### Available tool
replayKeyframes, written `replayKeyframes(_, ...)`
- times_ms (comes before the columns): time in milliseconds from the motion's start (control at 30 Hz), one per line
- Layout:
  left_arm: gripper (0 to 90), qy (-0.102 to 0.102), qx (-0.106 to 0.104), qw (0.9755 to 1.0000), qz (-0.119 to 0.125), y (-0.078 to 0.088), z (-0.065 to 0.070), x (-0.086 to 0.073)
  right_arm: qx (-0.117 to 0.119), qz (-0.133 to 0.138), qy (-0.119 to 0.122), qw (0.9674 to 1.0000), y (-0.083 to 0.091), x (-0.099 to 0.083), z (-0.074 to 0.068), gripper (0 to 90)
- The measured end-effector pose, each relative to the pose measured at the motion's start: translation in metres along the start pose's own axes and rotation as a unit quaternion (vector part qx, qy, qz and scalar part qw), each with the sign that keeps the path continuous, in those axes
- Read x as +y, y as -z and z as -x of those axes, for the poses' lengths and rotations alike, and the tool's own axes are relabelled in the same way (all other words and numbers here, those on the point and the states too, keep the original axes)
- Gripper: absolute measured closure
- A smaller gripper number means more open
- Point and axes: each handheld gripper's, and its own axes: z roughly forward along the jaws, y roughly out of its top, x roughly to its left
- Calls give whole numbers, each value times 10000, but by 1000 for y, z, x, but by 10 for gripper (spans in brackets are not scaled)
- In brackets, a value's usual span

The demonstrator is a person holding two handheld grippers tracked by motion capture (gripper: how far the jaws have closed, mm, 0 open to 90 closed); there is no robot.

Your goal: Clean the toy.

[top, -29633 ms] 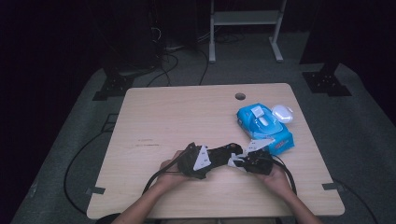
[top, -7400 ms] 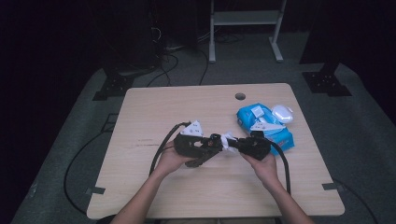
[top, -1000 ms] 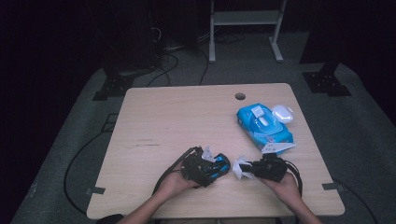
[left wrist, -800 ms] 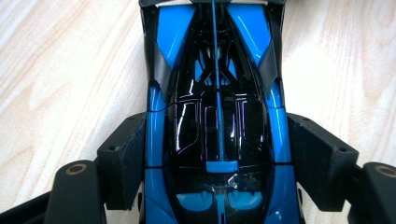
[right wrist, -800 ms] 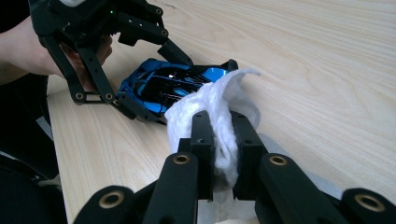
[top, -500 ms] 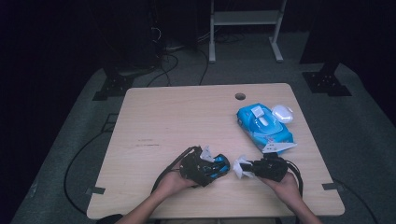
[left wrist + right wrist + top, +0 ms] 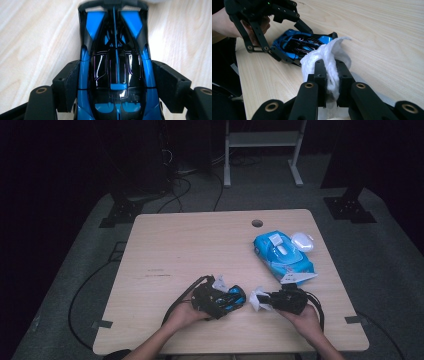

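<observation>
A blue and black toy car [image 7: 233,297] [image 7: 116,72] [image 7: 304,45] lies on the wooden table [image 7: 200,250] near its front edge. My left gripper [image 7: 231,299] [image 7: 117,82] [image 7: 284,53] is shut on the car, one pad on each flank. A crumpled white wipe [image 7: 258,299] [image 7: 325,60] is pinched in my right gripper [image 7: 265,300] [image 7: 329,68], which is shut on it. The wipe's free end hangs just to the right of the car, close to its tail; whether it touches the car I cannot tell.
A blue pack of wipes [image 7: 282,256] lies at the right side of the table, a loose white sheet [image 7: 297,278] sticking out at its near end and a white lid [image 7: 302,241] beside it. A cable hole [image 7: 257,223] sits near the far edge. Cables trail off the front-left.
</observation>
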Motion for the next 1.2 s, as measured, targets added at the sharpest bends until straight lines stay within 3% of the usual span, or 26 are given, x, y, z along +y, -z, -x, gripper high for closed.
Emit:
replayKeyframes(267,257,11,-54,10000,48,-2,-2,1,-11,-23,-21,10000,0,0,1,807)
replayKeyframes(467,226,152,-112,9998,96,-7,-3,2,-8,-30,-23,10000,-1,-1,0,805)
replayKeyframes(733,258,-16,-5,10000,13,-6,0,4,-22,-15,-16,10000,0,-1,1,804)
replayKeyframes(867,260,-85,-55,9999,34,-5,-1,3,-32,20,-40,10000,2,-1,1,804)
replayKeyframes(1200,260,-37,-11,9998,181,2,-3,4,-45,48,-52,10000,4,-1,2,804)
